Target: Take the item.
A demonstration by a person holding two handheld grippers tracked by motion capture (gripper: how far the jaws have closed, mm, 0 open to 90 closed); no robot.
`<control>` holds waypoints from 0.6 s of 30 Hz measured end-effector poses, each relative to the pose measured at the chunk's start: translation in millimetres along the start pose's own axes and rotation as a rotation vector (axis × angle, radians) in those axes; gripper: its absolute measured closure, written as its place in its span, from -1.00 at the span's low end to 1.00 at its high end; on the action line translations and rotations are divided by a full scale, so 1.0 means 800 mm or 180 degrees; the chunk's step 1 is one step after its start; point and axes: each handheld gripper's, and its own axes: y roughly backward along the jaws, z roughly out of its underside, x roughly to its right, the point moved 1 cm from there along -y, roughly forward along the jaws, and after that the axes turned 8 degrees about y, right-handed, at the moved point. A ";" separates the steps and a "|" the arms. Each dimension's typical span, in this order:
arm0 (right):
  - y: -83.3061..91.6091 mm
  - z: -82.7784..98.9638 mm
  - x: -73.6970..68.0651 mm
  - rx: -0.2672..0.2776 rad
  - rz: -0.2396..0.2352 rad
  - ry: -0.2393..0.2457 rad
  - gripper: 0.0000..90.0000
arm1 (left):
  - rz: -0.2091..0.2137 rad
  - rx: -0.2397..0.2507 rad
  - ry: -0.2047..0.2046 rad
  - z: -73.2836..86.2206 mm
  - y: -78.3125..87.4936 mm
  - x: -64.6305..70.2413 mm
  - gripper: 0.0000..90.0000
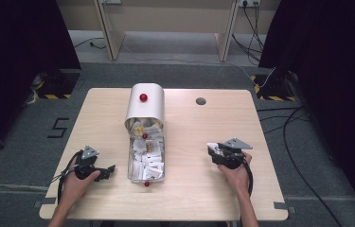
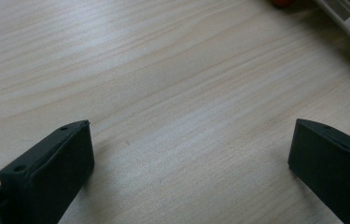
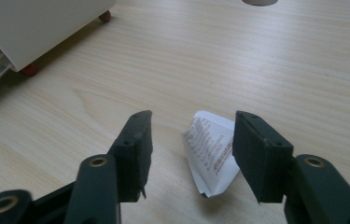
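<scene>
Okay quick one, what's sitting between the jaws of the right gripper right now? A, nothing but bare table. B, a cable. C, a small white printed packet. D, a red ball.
C: in the right gripper view a small white printed packet lies on the table between the open jaws of the right gripper.

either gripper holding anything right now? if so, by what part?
Nothing is held. The left gripper is open over bare table. The right gripper is open too; a white packet lies between its jaws, ungripped.
</scene>
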 end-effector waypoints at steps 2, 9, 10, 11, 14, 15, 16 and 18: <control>0.003 0.000 -0.001 0.0007 0.0012 0.0002 0.02 | 0.0000 -0.0001 0.0000 0.000 0.000 0.000 -1.00; 0.027 0.012 -0.004 -0.0037 0.0051 0.0014 -0.10 | 0.0004 -0.0001 -0.0001 0.000 0.000 0.000 -1.00; 0.027 0.012 -0.004 -0.0037 0.0051 0.0014 -0.10 | 0.0004 -0.0001 -0.0001 0.000 0.000 0.000 -1.00; 0.030 0.015 -0.002 -0.0049 0.0076 -0.0014 -0.12 | 0.0004 -0.0003 0.0002 0.000 0.000 0.000 -1.00; 0.034 0.016 0.000 -0.0049 0.0100 -0.0060 -0.14 | 0.0003 -0.0002 0.0002 0.000 0.000 0.000 -1.00; 0.034 0.016 0.000 -0.0049 0.0100 -0.0060 -0.14 | 0.0003 -0.0002 0.0002 0.000 0.000 0.000 -1.00; 0.036 0.017 0.000 -0.0046 0.0096 -0.0053 -0.14 | 0.0004 -0.0003 0.0002 0.000 0.000 0.000 -1.00; 0.040 0.018 -0.004 -0.0042 0.0087 -0.0029 -0.15 | 0.0004 -0.0002 0.0003 0.000 0.000 0.000 -1.00</control>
